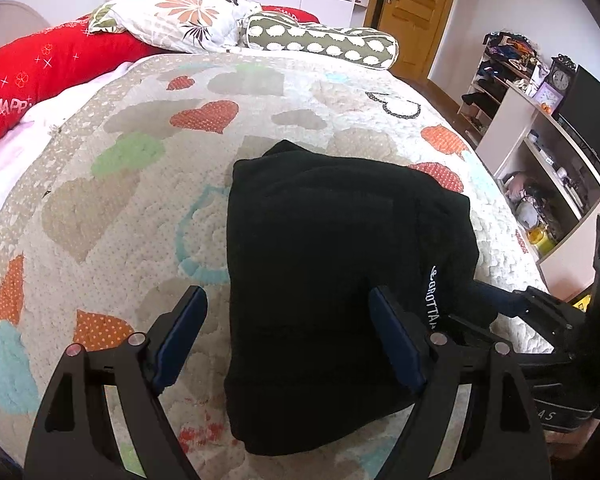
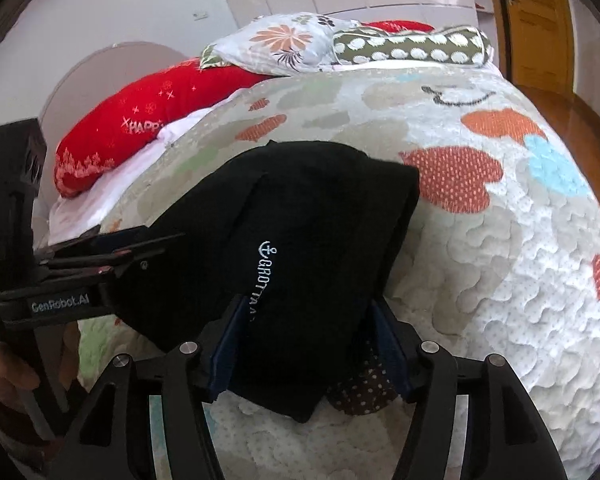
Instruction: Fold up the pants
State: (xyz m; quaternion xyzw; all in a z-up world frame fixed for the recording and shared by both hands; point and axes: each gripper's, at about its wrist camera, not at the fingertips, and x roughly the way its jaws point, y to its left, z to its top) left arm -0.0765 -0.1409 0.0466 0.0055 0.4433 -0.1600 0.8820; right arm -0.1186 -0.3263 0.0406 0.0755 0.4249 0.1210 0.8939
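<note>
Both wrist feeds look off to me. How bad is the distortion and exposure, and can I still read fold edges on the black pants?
Left wrist view: strong fisheye bulges the quilt; the black pants are one near-featureless dark mass, only the white lettering crisp. Right wrist view: same bowing, the door is soft and the wall washed out; one fold ridge on the pants shows faintly.

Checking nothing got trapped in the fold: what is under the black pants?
The folded black pants lie on the heart-patterned quilt; a brown dotted heart patch peeks out at their near edge. Whatever else lies beneath is covered.
</note>
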